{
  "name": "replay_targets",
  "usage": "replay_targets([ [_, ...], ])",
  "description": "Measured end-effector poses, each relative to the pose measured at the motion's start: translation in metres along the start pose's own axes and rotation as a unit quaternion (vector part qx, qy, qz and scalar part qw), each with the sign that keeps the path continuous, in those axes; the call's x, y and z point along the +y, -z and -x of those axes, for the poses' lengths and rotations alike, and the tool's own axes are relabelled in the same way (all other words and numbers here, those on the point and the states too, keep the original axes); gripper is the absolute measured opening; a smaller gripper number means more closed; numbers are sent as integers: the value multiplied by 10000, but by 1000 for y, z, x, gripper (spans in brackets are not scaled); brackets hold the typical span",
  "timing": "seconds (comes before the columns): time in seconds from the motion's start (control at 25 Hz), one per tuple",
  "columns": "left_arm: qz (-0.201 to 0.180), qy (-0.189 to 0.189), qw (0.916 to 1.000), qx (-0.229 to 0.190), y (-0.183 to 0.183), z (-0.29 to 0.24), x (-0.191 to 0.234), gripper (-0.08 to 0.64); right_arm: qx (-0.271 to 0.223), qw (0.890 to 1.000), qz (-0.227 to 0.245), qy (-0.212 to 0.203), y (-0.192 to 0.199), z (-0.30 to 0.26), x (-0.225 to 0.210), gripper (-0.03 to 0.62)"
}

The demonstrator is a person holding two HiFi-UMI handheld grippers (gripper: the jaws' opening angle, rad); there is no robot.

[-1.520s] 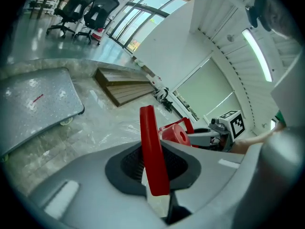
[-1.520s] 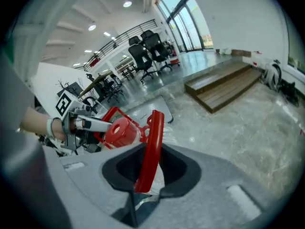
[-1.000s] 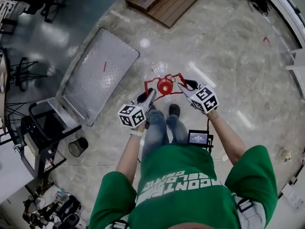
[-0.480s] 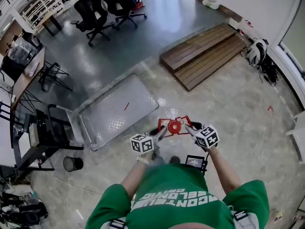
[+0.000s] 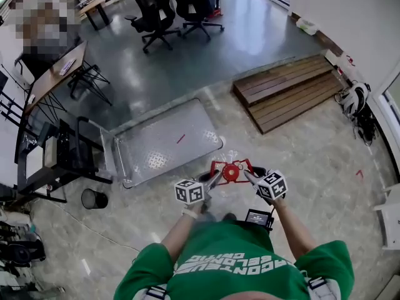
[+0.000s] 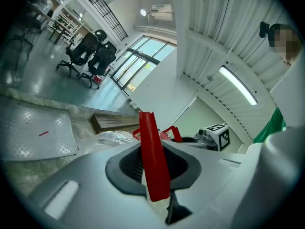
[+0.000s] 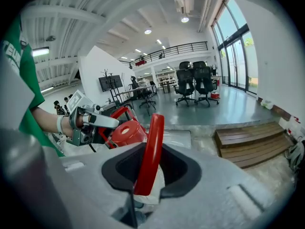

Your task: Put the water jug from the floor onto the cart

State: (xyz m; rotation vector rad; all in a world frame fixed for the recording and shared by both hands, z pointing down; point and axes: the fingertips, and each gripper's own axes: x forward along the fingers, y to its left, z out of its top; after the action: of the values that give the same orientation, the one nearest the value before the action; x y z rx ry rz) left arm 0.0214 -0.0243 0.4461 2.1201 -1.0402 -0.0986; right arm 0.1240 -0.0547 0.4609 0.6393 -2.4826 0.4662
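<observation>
The water jug (image 5: 229, 161) is clear plastic with a red cap (image 5: 230, 172) and a red carrying frame, and it hangs in front of me above the marble floor. My left gripper (image 5: 212, 179) is shut on the frame's left red handle (image 6: 153, 161). My right gripper (image 5: 249, 176) is shut on the right red handle (image 7: 150, 151). The red cap (image 7: 125, 132) and the left gripper (image 7: 102, 122) show in the right gripper view. The cart (image 5: 169, 144) is a flat grey metal platform with a push handle (image 5: 81, 149), lying ahead and to my left.
A low wooden step (image 5: 287, 92) lies ahead to the right. Office chairs (image 5: 175, 8) stand far ahead, and a desk (image 5: 53, 74) and a dark rack (image 5: 37, 167) are at left. A black bin (image 5: 94, 199) sits near the cart's handle end. Bags (image 5: 353, 99) lie at right.
Both grippers have risen with the jug, lifting it off the floor. The head view has tipped up, so more of the room and the whole cart show.
</observation>
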Motion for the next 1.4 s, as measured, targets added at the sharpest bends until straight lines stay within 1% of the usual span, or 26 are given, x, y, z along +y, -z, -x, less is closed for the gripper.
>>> replay_targets([
  [0.24, 180, -215, 9990, -342, -27, 29, 32, 74, 179, 9991, 240, -298, -32, -44, 17, 74],
  [0.52, 431, -503, 9943, -834, -67, 85, 94, 72, 396, 9946, 661, -689, -84, -124, 54, 74],
  [0.76, 464, -759, 9904, -1060, -98, 131, 144, 72, 426, 9908, 866, -952, -118, -187, 84, 74],
  [1.08, 493, -1108, 9867, -1083, -127, 168, 194, 72, 426, 9864, 986, -1247, -152, -251, 112, 74],
  [1.28, 642, -1292, 9831, -1129, -144, 167, 226, 72, 534, 9827, 994, -1471, -167, -287, 105, 74],
  [1.4, 740, -1442, 9805, -1109, -154, 165, 255, 72, 601, 9789, 1018, -1667, -176, -319, 98, 74],
])
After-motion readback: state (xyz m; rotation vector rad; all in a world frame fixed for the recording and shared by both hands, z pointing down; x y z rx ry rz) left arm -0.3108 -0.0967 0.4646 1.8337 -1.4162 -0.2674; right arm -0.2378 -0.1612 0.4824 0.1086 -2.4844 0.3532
